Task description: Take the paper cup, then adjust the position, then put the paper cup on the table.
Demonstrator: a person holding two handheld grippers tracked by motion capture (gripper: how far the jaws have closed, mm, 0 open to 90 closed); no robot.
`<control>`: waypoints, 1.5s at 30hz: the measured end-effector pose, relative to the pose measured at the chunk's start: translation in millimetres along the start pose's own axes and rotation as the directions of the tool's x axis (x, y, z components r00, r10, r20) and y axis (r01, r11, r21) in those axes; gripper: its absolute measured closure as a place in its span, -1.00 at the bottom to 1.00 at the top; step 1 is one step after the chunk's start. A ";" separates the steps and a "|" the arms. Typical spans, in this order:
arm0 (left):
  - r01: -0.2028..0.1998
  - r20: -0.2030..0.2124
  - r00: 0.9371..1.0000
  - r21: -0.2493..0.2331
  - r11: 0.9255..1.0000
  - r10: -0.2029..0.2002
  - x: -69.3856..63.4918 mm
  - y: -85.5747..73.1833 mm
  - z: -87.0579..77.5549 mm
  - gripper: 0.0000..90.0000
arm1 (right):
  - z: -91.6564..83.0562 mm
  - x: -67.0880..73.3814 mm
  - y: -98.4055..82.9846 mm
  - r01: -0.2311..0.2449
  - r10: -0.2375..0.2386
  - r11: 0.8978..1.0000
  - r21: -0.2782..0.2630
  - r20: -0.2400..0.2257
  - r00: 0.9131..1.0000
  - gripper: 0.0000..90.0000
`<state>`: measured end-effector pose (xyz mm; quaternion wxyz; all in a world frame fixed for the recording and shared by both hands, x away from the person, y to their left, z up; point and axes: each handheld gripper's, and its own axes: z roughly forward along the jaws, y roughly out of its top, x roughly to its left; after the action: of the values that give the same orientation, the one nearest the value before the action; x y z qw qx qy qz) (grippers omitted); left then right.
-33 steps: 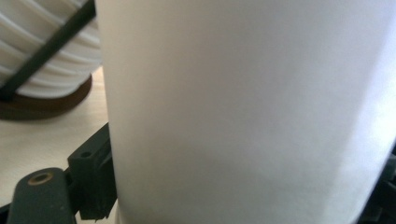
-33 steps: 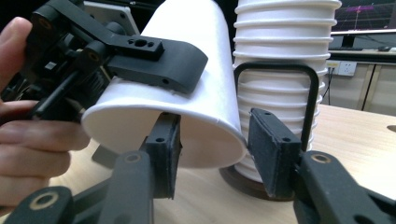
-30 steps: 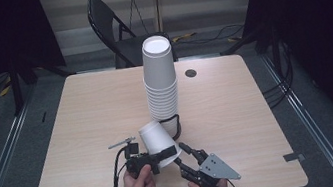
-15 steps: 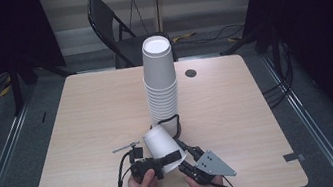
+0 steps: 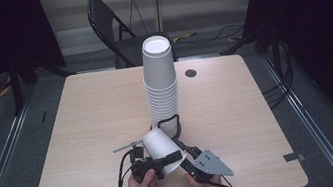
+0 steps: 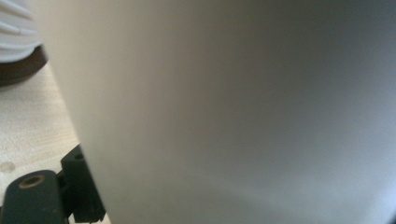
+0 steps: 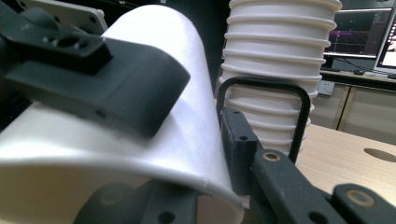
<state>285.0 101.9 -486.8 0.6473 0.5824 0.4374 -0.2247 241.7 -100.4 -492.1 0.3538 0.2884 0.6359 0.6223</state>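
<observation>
Though tilted, plain white cup (image 5: 162, 147)

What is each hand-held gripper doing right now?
Left hand-held gripper: shut on the loose paper cup.
Right hand-held gripper: jaws just closed, pinching the cup's rim.

Both grippers are held low at the near table edge, each gripped from below by a hand, the forearms entering from the bottom. The left gripper (image 5: 158, 163) is clamped on the wall of a tilted white cup (image 5: 163, 147), one black jaw lying over the cup's outside. The right gripper (image 5: 184, 152) is angled up and leftward toward the left one; its jaws have just been closing and are pinched on the cup's rim (image 7: 201, 179), one jaw inside, one outside.
</observation>
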 end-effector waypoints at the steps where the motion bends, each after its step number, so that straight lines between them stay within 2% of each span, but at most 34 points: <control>1: 0.000 0.004 1.000 -0.008 1.000 0.000 0.4 1.8 -1.0 -0.77 | 0.0 -0.3 0.0 -0.003 0.003 1.000 0.004 -0.008 1.000 0.91; 3: -0.019 0.003 1.000 0.000 1.000 0.019 0.3 4.9 -1.1 -0.77 | -0.1 0.4 0.0 -0.005 0.006 1.000 0.006 -0.008 1.000 0.92; 6: -0.027 0.009 1.000 0.004 1.000 0.027 1.6 7.4 -0.7 -0.77 | -0.1 -0.2 0.3 -0.008 0.008 1.000 0.012 -0.007 1.000 0.92; 10: -0.021 0.007 1.000 -0.035 0.999 0.021 4.2 11.0 -2.1 -0.75 | -1.3 0.7 -0.7 -0.002 0.002 1.000 0.019 -0.011 1.000 0.93; 16: -0.077 -0.025 0.997 -0.050 0.996 0.075 1.7 20.8 -5.2 -0.73 | -5.8 1.3 -1.6 -0.014 0.014 1.000 0.025 -0.019 1.000 0.93; 19: -0.079 -0.040 0.996 -0.069 0.994 0.076 2.4 28.2 -8.4 -0.68 | -10.0 1.6 -2.1 -0.014 0.015 0.999 0.036 -0.030 0.999 0.93; 21: -0.104 -0.059 0.993 -0.053 0.993 0.101 2.0 31.7 -9.2 -0.66 | -12.9 1.2 -3.1 -0.031 0.033 0.998 0.046 -0.031 0.999 0.93; 23: -0.122 -0.070 0.990 -0.058 0.991 0.118 2.5 33.8 -10.0 -0.67 | -14.4 0.6 -3.4 -0.036 0.038 0.998 0.056 -0.035 0.999 0.93; 26: -0.124 -0.078 0.990 -0.089 0.988 0.117 4.9 37.1 -13.0 -0.66 | -16.6 1.1 -3.1 -0.044 0.047 0.997 0.061 -0.042 0.998 0.93; 29: -0.135 -0.100 0.987 -0.087 0.987 0.126 6.9 39.5 -15.5 -0.66 | -18.6 1.4 -3.0 -0.046 0.050 0.996 0.072 -0.050 0.997 0.94; 31: -0.163 -0.115 0.982 -0.087 0.983 0.153 7.8 40.7 -15.4 -0.66 | -20.5 1.0 -2.7 -0.052 0.056 0.995 0.089 -0.053 0.997 0.94; 32: -0.172 -0.132 0.978 -0.072 0.982 0.162 7.5 42.1 -16.2 -0.66 | -21.7 0.6 -2.7 -0.055 0.061 0.994 0.098 -0.056 0.997 0.94; 34: -0.189 -0.163 0.971 -0.088 0.978 0.173 7.5 43.9 -17.2 -0.63 | -24.2 -0.9 -2.8 -0.068 0.076 0.991 0.118 -0.063 0.995 0.94; 36: -0.222 -0.207 0.958 -0.095 0.970 0.199 7.8 46.7 -18.8 -0.64 | -26.6 -1.9 -2.4 -0.063 0.074 0.987 0.150 -0.068 0.995 0.94; 38: -0.257 -0.229 0.946 -0.088 0.963 0.231 8.5 49.0 -20.1 -0.64 | -28.9 -2.9 -2.2 -0.054 0.066 0.985 0.163 -0.069 0.995 0.94; 40: -0.314 -0.260 0.923 -0.074 0.947 0.285 7.4 51.0 -21.7 -0.64 | -30.7 -5.0 -2.0 -0.063 0.077 0.981 0.183 -0.067 0.995 0.94; 41: -0.334 -0.265 0.915 -0.074 0.940 0.304 6.5 51.3 -22.4 -0.64 | -31.3 -6.1 -1.9 -0.067 0.081 0.977 0.203 -0.063 0.995 0.94; 42: -0.362 -0.272 0.903 -0.066 0.930 0.332 6.1 51.7 -24.0 -0.64 | -31.6 -7.5 -2.0 -0.069 0.083 0.975 0.212 -0.062 0.995 0.94; 43: -0.379 -0.279 0.895 -0.067 0.923 0.347 5.1 51.7 -24.9 -0.65 | -31.9 -9.0 -1.9 -0.075 0.091 0.972 0.224 -0.059 0.994 0.94; 44: -0.403 -0.279 0.886 -0.067 0.913 0.370 4.9 51.7 -25.6 -0.65 | -31.7 -10.7 -1.7 -0.078 0.093 0.969 0.234 -0.054 0.994 0.94; 45: -0.416 -0.280 0.879 -0.059 0.907 0.385 4.1 51.4 -26.2 -0.65 | -31.8 -12.1 -1.3 -0.083 0.099 0.966 0.245 -0.051 0.994 0.94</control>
<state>320.3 139.0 -460.0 0.6493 0.6456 0.4016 0.0194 223.1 -128.9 -493.1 0.2668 0.3385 0.7039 0.5646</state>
